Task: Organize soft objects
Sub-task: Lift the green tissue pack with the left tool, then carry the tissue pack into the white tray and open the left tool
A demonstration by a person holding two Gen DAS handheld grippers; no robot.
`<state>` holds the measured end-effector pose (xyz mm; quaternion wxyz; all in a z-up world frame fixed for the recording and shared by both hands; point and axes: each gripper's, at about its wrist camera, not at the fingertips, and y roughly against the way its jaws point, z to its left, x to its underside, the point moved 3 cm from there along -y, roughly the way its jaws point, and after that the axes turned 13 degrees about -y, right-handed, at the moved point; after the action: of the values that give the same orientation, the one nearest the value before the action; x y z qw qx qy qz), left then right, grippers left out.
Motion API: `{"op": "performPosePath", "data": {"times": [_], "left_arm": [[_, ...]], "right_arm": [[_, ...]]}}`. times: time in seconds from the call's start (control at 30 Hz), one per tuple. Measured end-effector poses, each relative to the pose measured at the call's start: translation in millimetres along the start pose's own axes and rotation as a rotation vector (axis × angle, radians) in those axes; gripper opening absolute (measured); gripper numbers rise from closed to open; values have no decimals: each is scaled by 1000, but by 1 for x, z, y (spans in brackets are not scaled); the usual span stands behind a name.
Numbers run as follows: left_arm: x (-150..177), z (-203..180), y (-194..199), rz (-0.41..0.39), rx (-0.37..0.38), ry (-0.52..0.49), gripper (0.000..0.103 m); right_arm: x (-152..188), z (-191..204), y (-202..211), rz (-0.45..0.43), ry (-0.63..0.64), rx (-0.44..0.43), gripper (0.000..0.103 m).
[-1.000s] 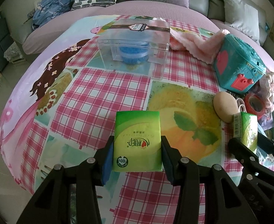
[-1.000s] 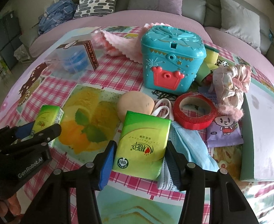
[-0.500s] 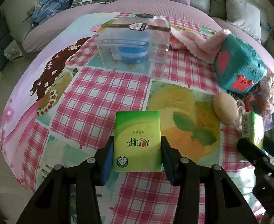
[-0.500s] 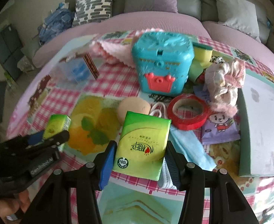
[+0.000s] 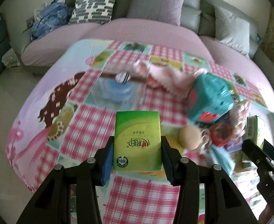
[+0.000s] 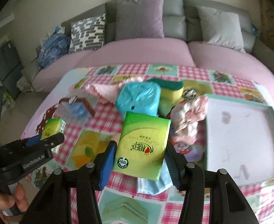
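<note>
Currently, left wrist view: my left gripper (image 5: 137, 147) is clamped on a green rectangular tissue pack (image 5: 137, 140), held above the pink-checked patterned tablecloth (image 5: 92, 123). Blurred beyond it: a clear plastic box (image 5: 116, 91), a teal plastic toy case (image 5: 209, 99), a tan egg-shaped ball (image 5: 190, 138). Right edge shows the right gripper (image 5: 256, 145) side-on.

Right wrist view: right gripper (image 6: 140, 155) squeezes a second green tissue pack (image 6: 143, 145). Only this view shows the shallow teal-rimmed tray (image 6: 243, 136), a yellow-green sponge (image 6: 171, 91) and my hand (image 6: 8, 203) under the left gripper (image 6: 49, 140).
</note>
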<state>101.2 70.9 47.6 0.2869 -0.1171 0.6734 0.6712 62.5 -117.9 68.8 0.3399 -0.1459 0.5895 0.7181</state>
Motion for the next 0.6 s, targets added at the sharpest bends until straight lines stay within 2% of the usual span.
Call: {"op": "performPosePath", "data": {"times": [0.27,0.4,0.6], "left_arm": [[-33,-33,11,-60,53,-45,48],[-50,-58,10,-70,59,-83,48],[-76,-110,6,-93,101,-167,48]], "right_arm": [[-33,-34,24,-75,-69,73,54],[-50,-66,30,-107,-117,126,54],[-68,-128,25,-110,-218,204,54]]}}
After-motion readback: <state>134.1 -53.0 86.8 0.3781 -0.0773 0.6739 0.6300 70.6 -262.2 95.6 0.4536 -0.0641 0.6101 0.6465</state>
